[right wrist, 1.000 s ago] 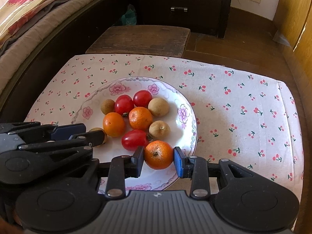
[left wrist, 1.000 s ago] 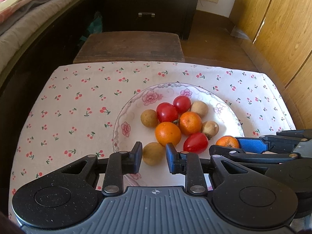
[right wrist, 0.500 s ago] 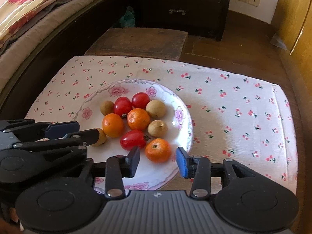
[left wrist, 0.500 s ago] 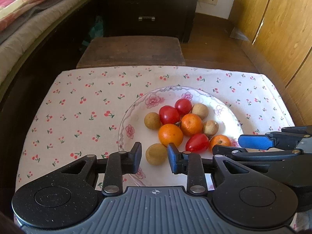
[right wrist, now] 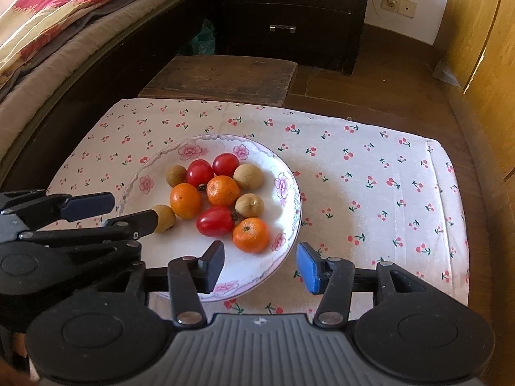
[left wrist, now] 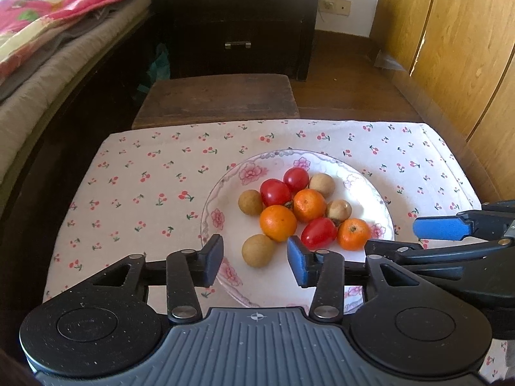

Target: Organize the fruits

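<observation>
— Bedroom floor, bed (right wrist: 64, 32) at nine o'clock, dresser (right wrist: 289, 9) at twelve. What's the surface?

— My cherry-print cloth (right wrist: 370, 177), with the plate (right wrist: 286, 189) sitting left of its middle.

— And the fruit?

— All ten pieces I can see lie on the plate: three oranges, three tomatoes, four longans. The nearest orange (right wrist: 251, 234) sits at five o'clock by the rim, the nearest longan (left wrist: 258, 250) at seven.

— Your grippers?

— My left gripper (left wrist: 254, 261) is opening, the longan between its pads but untouched. My right gripper (right wrist: 260, 265) is opening too, hanging just short of the orange, gripping nothing.

— How far along?

— I'd judge nearly done. No fruit lies on the cloth, and both hands are empty. Kinds are mixed, though, so sorting may remain.
</observation>
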A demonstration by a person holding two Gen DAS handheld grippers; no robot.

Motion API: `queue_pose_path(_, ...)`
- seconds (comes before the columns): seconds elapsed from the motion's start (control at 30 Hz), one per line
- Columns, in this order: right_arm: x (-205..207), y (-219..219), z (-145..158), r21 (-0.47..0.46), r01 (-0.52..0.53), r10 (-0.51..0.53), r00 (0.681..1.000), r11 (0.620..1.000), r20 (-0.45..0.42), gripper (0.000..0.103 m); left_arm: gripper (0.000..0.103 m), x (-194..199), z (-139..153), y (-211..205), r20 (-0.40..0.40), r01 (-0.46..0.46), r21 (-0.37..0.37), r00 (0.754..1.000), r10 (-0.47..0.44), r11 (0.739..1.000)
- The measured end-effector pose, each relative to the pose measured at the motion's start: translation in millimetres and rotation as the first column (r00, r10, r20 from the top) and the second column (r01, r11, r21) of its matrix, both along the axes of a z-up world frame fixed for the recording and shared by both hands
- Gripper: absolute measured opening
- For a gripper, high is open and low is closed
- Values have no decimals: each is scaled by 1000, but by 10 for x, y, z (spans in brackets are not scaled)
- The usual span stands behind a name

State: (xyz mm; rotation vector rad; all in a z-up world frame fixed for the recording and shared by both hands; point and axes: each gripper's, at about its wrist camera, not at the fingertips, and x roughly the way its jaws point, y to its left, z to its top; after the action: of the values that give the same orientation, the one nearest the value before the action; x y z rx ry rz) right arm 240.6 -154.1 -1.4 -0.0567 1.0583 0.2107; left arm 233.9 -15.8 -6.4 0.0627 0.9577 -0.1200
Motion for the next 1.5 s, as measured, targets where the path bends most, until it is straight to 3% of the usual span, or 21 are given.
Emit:
queue_pose_path(0.27,-120,-4,74,0,13,-13,1000,1000,16,57,59,-111,51,23,17,3,17,1000,-3,1000)
queue_pose_path(0.93,-559,-102,170,14,87,-88,996,996,35,68,85,-492,160,96,48,-38,49,998,35,998)
queue_pose_path(1.13,-751,-186,212,51,129,-131,990,990,49,69,91,-683,168,137,53,-39,17,998,38,999)
queue_pose_path(1.5,-1136,-191,198,43,140,-143,988,989,64,70,99,-1052,155,133,89,-47,43,995,43,998)
